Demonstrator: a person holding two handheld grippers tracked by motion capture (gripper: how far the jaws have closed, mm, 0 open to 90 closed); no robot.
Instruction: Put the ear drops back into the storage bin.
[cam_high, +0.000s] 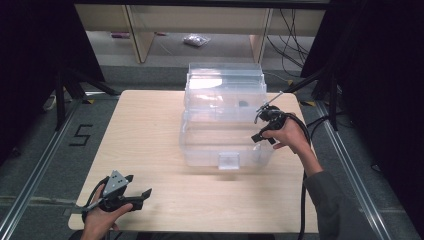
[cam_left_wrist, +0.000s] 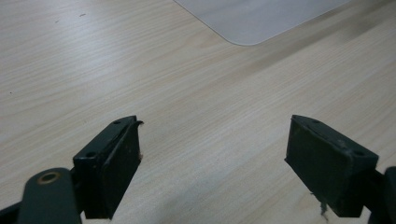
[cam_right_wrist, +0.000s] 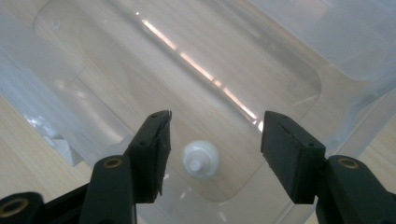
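Observation:
A clear plastic bin (cam_high: 200, 157) stands at the middle right of the wooden table (cam_high: 150, 130), with its lid (cam_high: 225, 82) swung up behind it. My right gripper (cam_high: 257, 127) hovers over the bin's right side, pointing down into it. In the right gripper view the right gripper (cam_right_wrist: 215, 140) is open above the bin's floor (cam_right_wrist: 224, 70). A small round white piece (cam_right_wrist: 201, 158) lies on that floor between the jaws, and neither pad touches it. My left gripper (cam_high: 139, 185) rests low near the table's front left, and the left gripper view shows this gripper (cam_left_wrist: 212, 163) open over bare wood.
A pale translucent corner of the bin (cam_left_wrist: 257, 18) lies ahead of the left gripper. A latch tab (cam_high: 229, 161) sticks out of the bin's front wall. Black stands (cam_high: 65, 85) flank the table, and wooden shelving legs (cam_high: 140, 35) stand beyond it.

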